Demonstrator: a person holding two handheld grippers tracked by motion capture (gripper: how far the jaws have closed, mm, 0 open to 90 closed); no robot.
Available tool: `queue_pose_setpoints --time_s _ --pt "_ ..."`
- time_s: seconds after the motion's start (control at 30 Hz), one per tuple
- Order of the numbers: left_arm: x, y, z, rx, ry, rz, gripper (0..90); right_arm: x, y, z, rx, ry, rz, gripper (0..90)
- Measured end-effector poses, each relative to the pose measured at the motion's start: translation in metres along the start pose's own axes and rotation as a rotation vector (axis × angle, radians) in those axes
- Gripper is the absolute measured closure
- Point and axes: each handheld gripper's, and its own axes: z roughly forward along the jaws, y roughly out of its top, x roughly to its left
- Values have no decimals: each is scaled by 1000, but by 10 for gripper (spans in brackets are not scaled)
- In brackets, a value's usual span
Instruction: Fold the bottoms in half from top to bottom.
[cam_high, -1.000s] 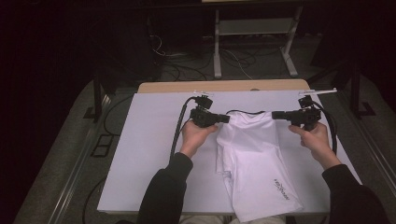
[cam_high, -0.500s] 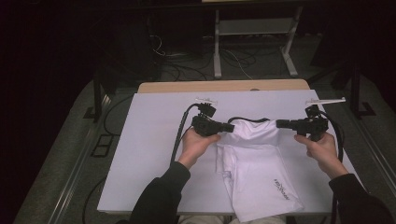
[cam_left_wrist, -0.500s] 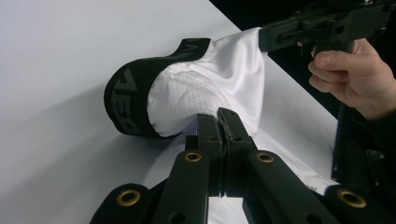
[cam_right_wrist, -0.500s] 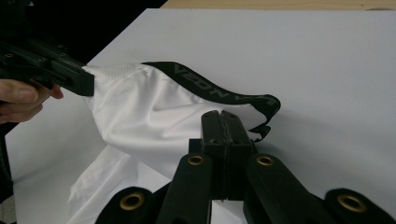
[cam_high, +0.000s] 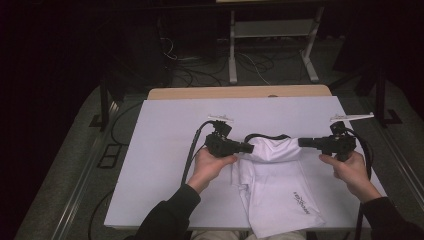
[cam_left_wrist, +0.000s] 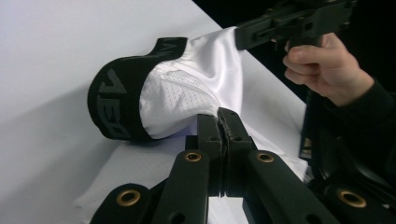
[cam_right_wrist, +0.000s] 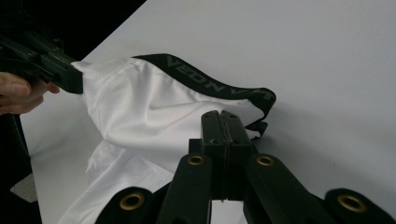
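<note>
White shorts (cam_high: 280, 190) with a black lettered waistband (cam_high: 265, 136) lie on the white-covered table (cam_high: 165, 150), their lower end hanging over the near edge. My left gripper (cam_high: 250, 147) is shut on the left end of the waist, and its jaws (cam_left_wrist: 227, 116) pinch white mesh fabric (cam_left_wrist: 187, 93) beside the waistband (cam_left_wrist: 112, 102). On the right end of the waist my right gripper (cam_high: 301, 142) is shut too, its own tips (cam_right_wrist: 222, 116) closed on the cloth (cam_right_wrist: 140, 102) below the waistband (cam_right_wrist: 210, 81). The waist is lifted and stretched between them.
A bare wooden strip (cam_high: 240, 92) runs along the table's far edge. Beyond it stand a white metal frame (cam_high: 272, 45) and cables on the dark floor. White table surface spreads wide to the left of the shorts. Each gripper's cable (cam_high: 192, 150) trails over the table.
Both hands have drawn toward the near edge, carrying the held waist with them. The upper part of the shorts now folds over the lower part.
</note>
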Motion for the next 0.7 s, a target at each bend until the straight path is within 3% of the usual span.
queue_pose_setpoints --time_s 0.27,0.7 --pt "-6 -17 3 12 -58 -12 878 3 -15 -6 15 15 4 883" --pt "-9 -44 10 18 -146 -67 878 6 -36 -9 67 22 11 883"
